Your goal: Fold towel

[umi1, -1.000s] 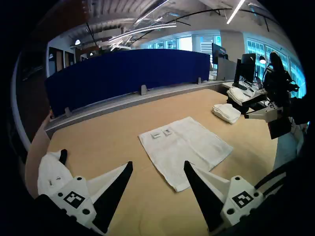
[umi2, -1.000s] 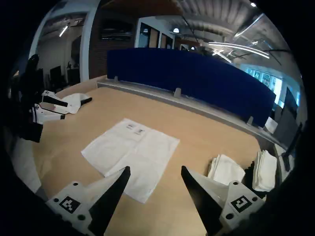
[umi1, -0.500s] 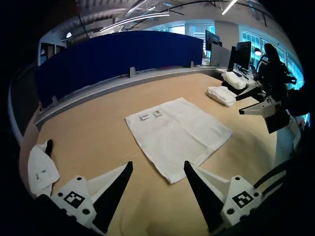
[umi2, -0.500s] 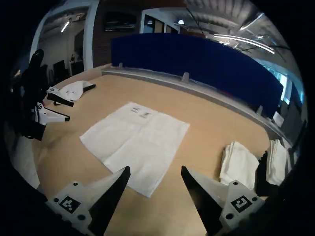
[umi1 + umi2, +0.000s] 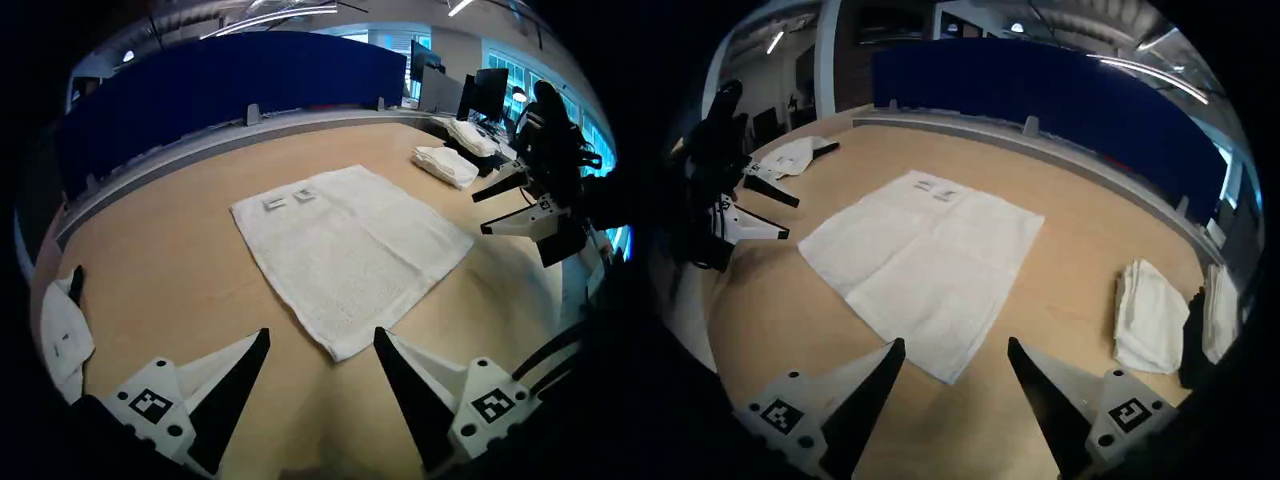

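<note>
My left gripper (image 5: 320,332) hangs spread wide over the table (image 5: 176,264), both fingers empty. The towel (image 5: 352,240) lies flat just ahead of it, with its near corner pointing into the gap between the tips. My right gripper (image 5: 955,342) is spread wide too, gripping nothing, with a towel corner just ahead of its gap and a folded stack (image 5: 1148,316) well off to its right.

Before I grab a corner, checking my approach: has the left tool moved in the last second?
Yes. The left tool moved closer to the towel, tilting downward: the blue divider sits higher in its view.
</note>
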Action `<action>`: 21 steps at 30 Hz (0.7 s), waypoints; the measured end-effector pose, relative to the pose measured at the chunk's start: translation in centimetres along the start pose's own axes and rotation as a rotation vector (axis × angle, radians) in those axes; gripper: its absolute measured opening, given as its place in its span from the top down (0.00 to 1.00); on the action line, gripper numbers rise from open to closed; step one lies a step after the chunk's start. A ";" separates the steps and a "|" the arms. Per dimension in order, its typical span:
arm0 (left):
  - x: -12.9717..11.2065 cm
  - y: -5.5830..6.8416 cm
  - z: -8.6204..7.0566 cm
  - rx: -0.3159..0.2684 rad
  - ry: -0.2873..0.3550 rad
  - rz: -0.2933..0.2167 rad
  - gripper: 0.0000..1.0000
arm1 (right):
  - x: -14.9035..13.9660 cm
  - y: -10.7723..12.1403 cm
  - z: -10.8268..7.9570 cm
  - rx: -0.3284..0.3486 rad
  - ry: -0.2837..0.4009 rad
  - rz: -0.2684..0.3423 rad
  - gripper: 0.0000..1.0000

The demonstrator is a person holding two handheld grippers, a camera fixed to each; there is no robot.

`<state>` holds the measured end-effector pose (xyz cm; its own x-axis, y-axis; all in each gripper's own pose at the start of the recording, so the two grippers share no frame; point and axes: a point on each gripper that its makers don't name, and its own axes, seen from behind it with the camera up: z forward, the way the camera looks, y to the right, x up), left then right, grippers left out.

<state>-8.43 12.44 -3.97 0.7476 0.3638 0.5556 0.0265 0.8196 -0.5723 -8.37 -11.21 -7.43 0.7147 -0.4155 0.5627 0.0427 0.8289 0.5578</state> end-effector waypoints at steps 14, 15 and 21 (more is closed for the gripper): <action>-2.2 1.4 1.7 -0.037 -0.081 0.023 0.04 | -2.5 -0.7 0.7 0.018 -0.047 -0.003 0.04; -2.3 1.6 1.8 -0.041 -0.087 0.023 0.04 | -2.7 -0.8 0.7 0.019 -0.051 -0.005 0.05; -2.6 1.7 2.3 -0.037 -0.109 0.014 0.05 | -3.6 -0.9 0.9 0.030 -0.075 -0.003 0.16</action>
<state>-11.86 13.93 -5.05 0.6719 0.4223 0.6085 0.0429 0.7980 -0.6012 -11.64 -10.79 -9.41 0.6605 -0.4455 0.6044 0.0226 0.8164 0.5770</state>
